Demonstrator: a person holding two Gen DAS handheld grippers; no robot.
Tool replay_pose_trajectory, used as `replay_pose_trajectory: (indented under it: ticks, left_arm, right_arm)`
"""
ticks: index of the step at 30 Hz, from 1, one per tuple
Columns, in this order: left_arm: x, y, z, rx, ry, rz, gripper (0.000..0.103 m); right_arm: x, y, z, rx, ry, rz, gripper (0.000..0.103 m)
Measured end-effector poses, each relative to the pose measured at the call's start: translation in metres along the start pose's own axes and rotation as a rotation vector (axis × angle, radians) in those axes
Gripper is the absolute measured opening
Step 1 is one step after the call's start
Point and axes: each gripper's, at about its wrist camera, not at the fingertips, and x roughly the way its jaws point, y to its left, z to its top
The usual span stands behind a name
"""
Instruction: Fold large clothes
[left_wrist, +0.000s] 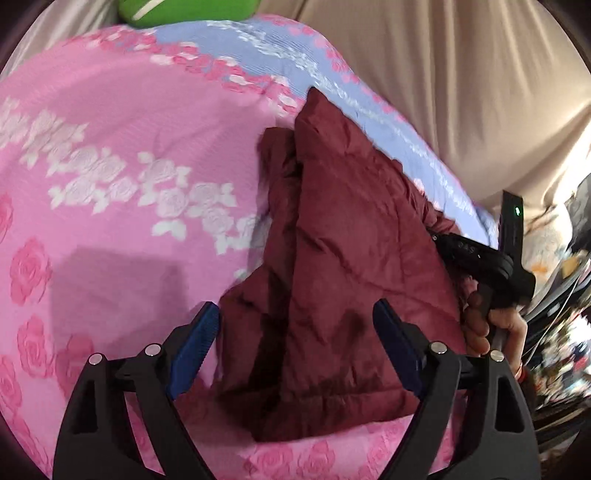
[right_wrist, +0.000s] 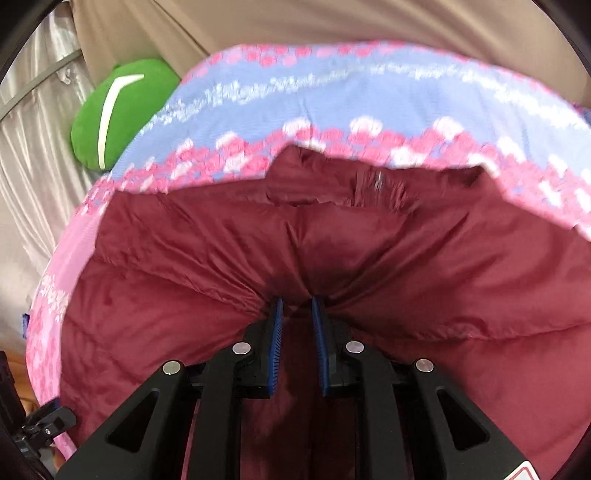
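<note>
Here, one maroon quilted jacket (left_wrist: 332, 266) lies on a pink bedspread (left_wrist: 110, 155) printed with white and darker pink roses, close to the spread's far side, where a lavender-blue border band (right_wrist: 332, 99) runs along the edge. Beyond that band hangs beige fabric (left_wrist: 461, 81), so little open room remains on that side. In the left wrist view, a broad bare stretch of pink spread lies to the left of the jacket, and a narrow strip shows at its near hem.

The jacket appears folded lengthwise, one padded layer lying over another, with a long ridge running away from the camera and stitched quilting lines across it. Its surface is puffy and creased.

Two grippers are present. The left gripper (left_wrist: 295, 347) hovers over the jacket's near end, its blue-padded jaws spread wide with nothing between them. The right gripper (right_wrist: 297, 321) has its jaws drawn close together, pinching a gathered fold of the jacket, from which wrinkles radiate. In the left wrist view, the right gripper's black body and the person's hand (left_wrist: 484, 325) sit at the jacket's right edge.

One green cushion (right_wrist: 118, 114) with a white stripe rests off the spread's far corner.
</note>
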Motion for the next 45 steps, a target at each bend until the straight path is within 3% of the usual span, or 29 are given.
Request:
replay_pose_trajectory:
  ticks: [1,4,5,6,9,11,15,17,22,31,36,41,45]
  left_arm:
    - [0.003,-0.004,0.002,0.011,-0.004,0.005,0.080]
    - [0.014,-0.009,0.008,0.016,0.031,-0.037,0.057]
    - [0.018,-0.009,0.009,0.002,0.059,-0.082,0.041]
    - [0.022,-0.008,0.010,-0.019,0.081,-0.120,0.032]
    - [0.022,-0.011,0.013,-0.032,0.077,-0.136,0.018]
    - [0.014,-0.013,0.015,-0.036,0.058,-0.137,0.014]
    - [0.000,-0.023,0.014,-0.007,0.028,-0.129,0.011]
    - [-0.003,-0.031,0.014,0.012,0.017,-0.112,0.010]
    - [-0.014,-0.064,0.020,0.103,-0.042,-0.085,0.009]
    - [-0.058,-0.130,0.027,0.258,-0.159,-0.214,0.008]
    - [-0.054,-0.179,0.025,0.340,-0.152,-0.291,0.008]
    - [-0.026,-0.242,0.017,0.450,-0.096,-0.376,0.008]
    - [-0.005,-0.270,0.012,0.482,-0.062,-0.391,0.008]
  right_arm:
    - [0.004,0.000,-0.001,-0.002,-0.005,0.005,0.016]
    - [0.009,0.006,-0.001,-0.034,-0.030,0.005,0.016]
    - [0.010,0.008,-0.002,-0.047,-0.040,0.008,0.017]
    - [0.011,0.008,-0.001,-0.052,-0.044,0.011,0.017]
    - [0.012,0.004,0.004,-0.036,-0.042,0.054,0.017]
    - [0.002,-0.006,0.005,0.008,-0.040,0.084,0.016]
    - [-0.066,-0.027,0.000,0.021,-0.172,0.073,0.017]
    - [-0.087,-0.042,-0.005,0.043,-0.197,0.053,0.020]
    - [-0.051,-0.065,-0.018,0.063,-0.069,-0.004,0.021]
    - [-0.012,-0.040,-0.017,-0.043,-0.063,0.010,0.022]
    - [-0.007,-0.039,-0.014,-0.044,-0.072,0.036,0.022]
    - [-0.013,-0.048,-0.014,-0.009,-0.062,0.083,0.020]
    - [-0.061,-0.092,-0.020,0.138,-0.060,0.154,0.020]
